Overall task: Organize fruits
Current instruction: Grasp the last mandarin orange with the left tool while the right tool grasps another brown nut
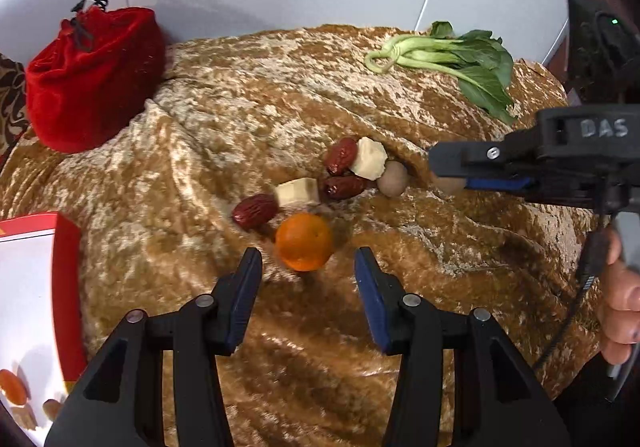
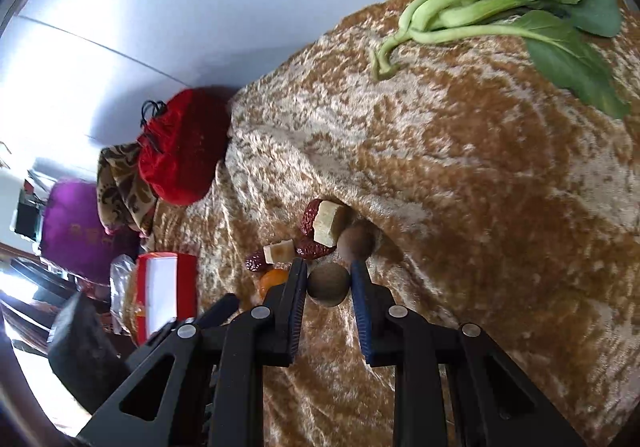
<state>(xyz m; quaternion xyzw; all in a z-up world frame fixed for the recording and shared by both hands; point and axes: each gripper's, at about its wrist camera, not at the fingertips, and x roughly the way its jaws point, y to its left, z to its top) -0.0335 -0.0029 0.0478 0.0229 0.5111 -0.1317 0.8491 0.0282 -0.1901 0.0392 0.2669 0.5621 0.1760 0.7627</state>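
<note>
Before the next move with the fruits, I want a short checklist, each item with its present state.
1. Right gripper has the round brown fruit between its pads: ok.
2. That fruit is firmly clamped: cannot tell.
3. Left gripper is open: ok.
4. Orange lies just ahead of the left gripper, between the lines of its fingers: ok.
5. Orange is free of the nearest red date: cannot tell, they lie close.
6. Red and white box is in view at the left: ok.
</note>
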